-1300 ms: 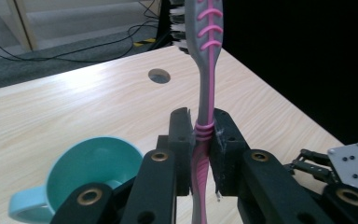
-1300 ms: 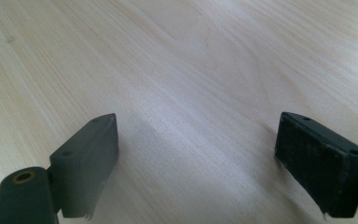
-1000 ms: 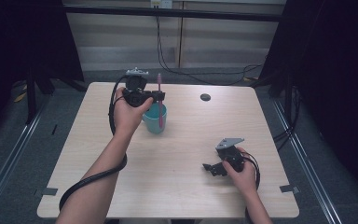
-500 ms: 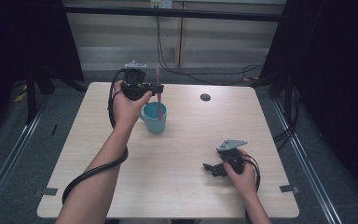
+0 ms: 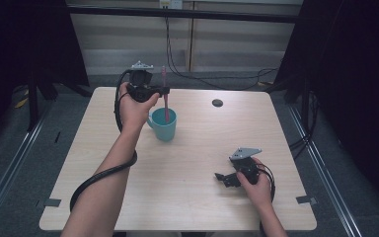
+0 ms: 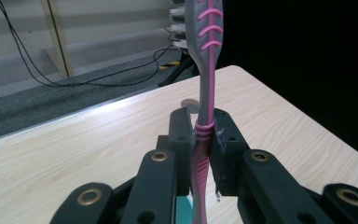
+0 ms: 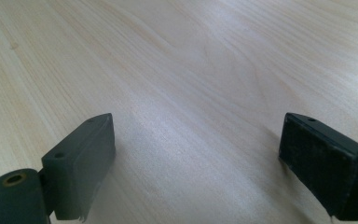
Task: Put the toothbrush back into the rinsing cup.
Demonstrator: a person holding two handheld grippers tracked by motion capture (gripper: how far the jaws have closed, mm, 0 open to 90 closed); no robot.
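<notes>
— Pink and grey, that toothbrush (image 6: 204, 107): the left gripper (image 5: 164, 91) clamps its handle upright, jaws tight on it, forearm stretched forward over the table.

— And below it?

— The teal mug (image 5: 164, 125) sits right under the jaws, the handle's lower end inside it.

— The right gripper (image 5: 223, 178)?

— Jaws wide apart, holding nothing, resting low on the pale wooden table (image 5: 197, 197) near its front right edge, bare wood ahead of it.
</notes>
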